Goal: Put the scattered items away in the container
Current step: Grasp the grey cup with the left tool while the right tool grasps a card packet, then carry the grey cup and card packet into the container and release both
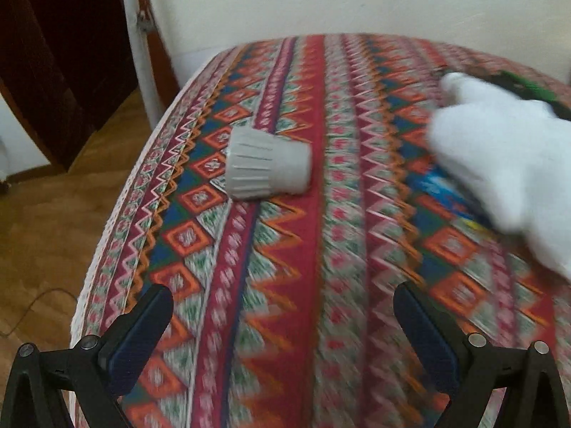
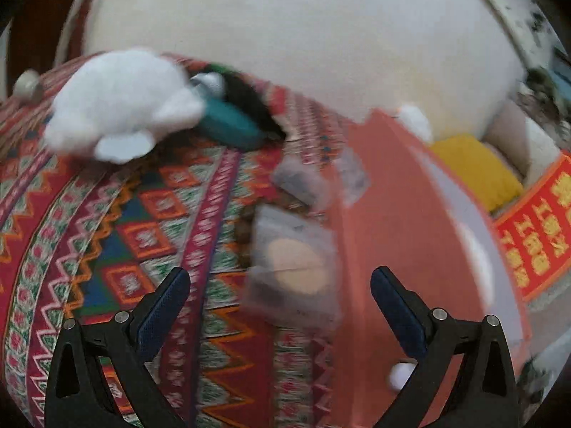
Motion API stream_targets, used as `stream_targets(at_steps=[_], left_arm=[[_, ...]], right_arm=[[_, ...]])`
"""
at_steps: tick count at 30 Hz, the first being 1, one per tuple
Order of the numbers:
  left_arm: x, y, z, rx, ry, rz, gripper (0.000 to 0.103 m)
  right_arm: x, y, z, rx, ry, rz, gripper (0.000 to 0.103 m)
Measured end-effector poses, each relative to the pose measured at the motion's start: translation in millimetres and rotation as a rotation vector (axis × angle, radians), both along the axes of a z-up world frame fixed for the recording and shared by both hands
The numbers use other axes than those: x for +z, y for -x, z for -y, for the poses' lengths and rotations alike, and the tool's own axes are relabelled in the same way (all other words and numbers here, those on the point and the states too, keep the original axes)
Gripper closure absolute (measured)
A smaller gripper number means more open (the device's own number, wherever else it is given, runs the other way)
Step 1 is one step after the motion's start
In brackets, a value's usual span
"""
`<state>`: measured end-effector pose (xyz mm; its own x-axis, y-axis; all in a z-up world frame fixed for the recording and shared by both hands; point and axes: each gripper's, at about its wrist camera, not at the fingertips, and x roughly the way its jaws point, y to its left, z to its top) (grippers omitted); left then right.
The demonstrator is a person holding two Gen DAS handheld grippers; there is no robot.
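A red, zigzag-patterned woven tablecloth (image 1: 285, 285) is spread mid-frame; a cream plastered wall (image 1: 321, 0) is seen above it.

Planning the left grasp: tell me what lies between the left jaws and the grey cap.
In the left wrist view, only bare patterned cloth lies between the open left gripper and the grey cap.
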<state>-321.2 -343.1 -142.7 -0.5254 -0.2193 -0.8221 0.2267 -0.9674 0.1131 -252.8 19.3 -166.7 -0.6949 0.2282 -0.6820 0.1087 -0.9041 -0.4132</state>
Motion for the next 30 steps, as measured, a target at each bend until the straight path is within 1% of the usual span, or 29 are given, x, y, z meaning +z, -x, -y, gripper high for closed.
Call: stream_targets(at_steps=[3,4,7,8,9,10,11,12,13,14,18,20,22,25,27,30], left_arm=[[-14,31,12,0.021,0.031,0.022,0.001],[-19,41,16,0.024,0.040,0.021,0.001],[-27,66,24,0.036,0.065,0.015,0.001],[-30,74,26,0.038,0.070,0.015,0.001],[-32,79,28,0.045,0.076,0.015,0.002],[-34,84,31,0.050,0.079,0.014,0.005],[-34,84,31,0.048,0.062,0.010,0.017],[-34,84,31,0.045,0.045,0.005,0.027],[-34,83,32,0.043,0.029,0.001,0.040],[-32,79,32,0.053,0.013,-0.002,0.041],[-16,54,24,0.055,-0.050,-0.053,0.041],[-4,37,17,0.048,-0.077,-0.076,0.042],[9,19,6,0.029,-0.090,-0.093,0.043],[28,-11,-12,-0.008,-0.099,-0.115,0.043],[41,-28,-24,-0.036,-0.109,-0.129,0.043],[59,-64,-50,-0.088,-0.132,-0.153,0.043]], right_arm=[[-27,10,-2,-0.017,-0.048,0.027,0.001],[-31,15,-4,-0.028,-0.034,0.029,0.001],[-31,29,-10,-0.022,0.017,0.015,0.001],[-30,34,-11,-0.017,0.028,0.018,0.004],[-30,40,-13,-0.012,0.040,0.021,0.013],[-27,43,-15,-0.004,0.065,0.029,0.052],[-23,44,-17,0.007,0.098,0.041,0.069],[-18,40,-20,0.030,0.137,0.046,0.073],[-11,35,-23,0.060,0.179,0.047,0.080],[-5,29,-28,0.077,0.220,0.051,0.088],[16,10,-47,0.114,0.414,0.081,0.092],[29,-3,-54,0.130,0.470,0.088,0.093],[41,-19,-59,0.151,0.509,0.087,0.093],[52,-41,-65,0.175,0.553,0.086,0.093],[57,-61,-64,0.191,0.572,0.088,0.093],[65,-93,-65,0.217,0.590,0.097,0.093]])
